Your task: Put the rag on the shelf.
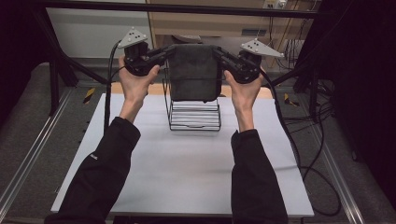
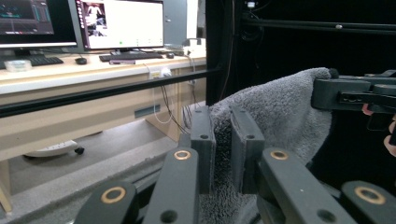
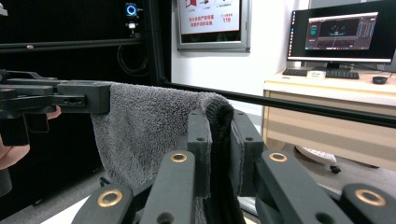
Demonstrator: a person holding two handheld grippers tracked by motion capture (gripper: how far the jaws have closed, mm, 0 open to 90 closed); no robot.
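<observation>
High view: the white table [image 1: 187, 172] takes up the lower half of the frame, and above its far middle hangs a dark grey towel [image 1: 194, 72], folded double and stretched between the two grippers over a black wire rack [image 1: 194, 114]. The left gripper [image 1: 161, 55] pinches the towel's upper left corner, the right gripper [image 1: 222, 55] its upper right corner; each is clamped narrow on cloth, the towel filling the gap between the jaws.

In the left gripper view the towel [image 2: 275, 116] runs from between the near jaws off to the right gripper [image 2: 327, 93] at the right edge; in the right gripper view the fold of the towel [image 3: 217, 112] sits deep between the jaws and the cloth spreads left to the left gripper [image 3: 93, 98].

The risk, as I judge it, lies in the lowering: the towel's bottom edge hangs at the rack's top (whether it touches the wire I cannot tell), so it could catch on the uprights and bunch. If one hand drops faster, the fold would land crooked. The left grip looks shallower, so a tug sideways might pull that corner free.
</observation>
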